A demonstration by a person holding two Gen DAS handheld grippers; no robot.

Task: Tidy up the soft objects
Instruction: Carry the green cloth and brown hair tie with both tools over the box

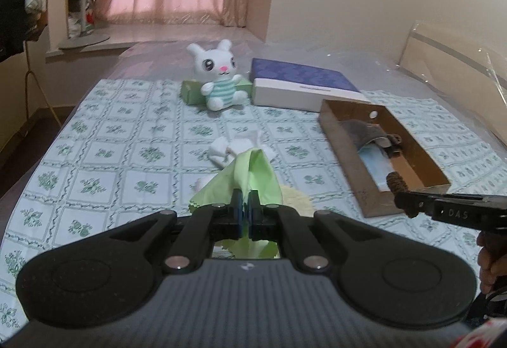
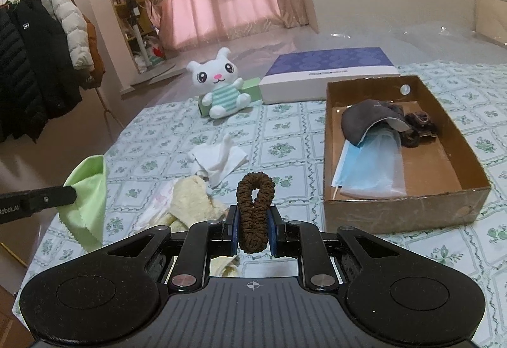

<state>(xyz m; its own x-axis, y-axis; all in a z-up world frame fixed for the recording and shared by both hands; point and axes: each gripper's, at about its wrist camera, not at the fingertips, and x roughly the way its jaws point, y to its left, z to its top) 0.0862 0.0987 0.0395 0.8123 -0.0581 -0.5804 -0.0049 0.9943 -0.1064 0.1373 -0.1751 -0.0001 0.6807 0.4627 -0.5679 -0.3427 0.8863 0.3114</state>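
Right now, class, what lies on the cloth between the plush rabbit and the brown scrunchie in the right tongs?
In the right wrist view, crumpled white tissues lie between the plush rabbit and the brown scrunchie.

1. Left hand-held gripper (image 1: 246, 209): a light green cloth (image 1: 250, 178) is clamped between its closed jaws.
2. Right hand-held gripper (image 1: 400, 201): a brown scrunchie (image 1: 400, 186) is pinched near the cardboard box (image 1: 364, 189).

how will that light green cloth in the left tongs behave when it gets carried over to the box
The green cloth probably stays floppy: it hangs in loose folds below the left tongs, pinched at one spot. It looks thin and light, so it may sway. Dropped in the cardboard box, it would likely crumple over the masks rather than lie flat.
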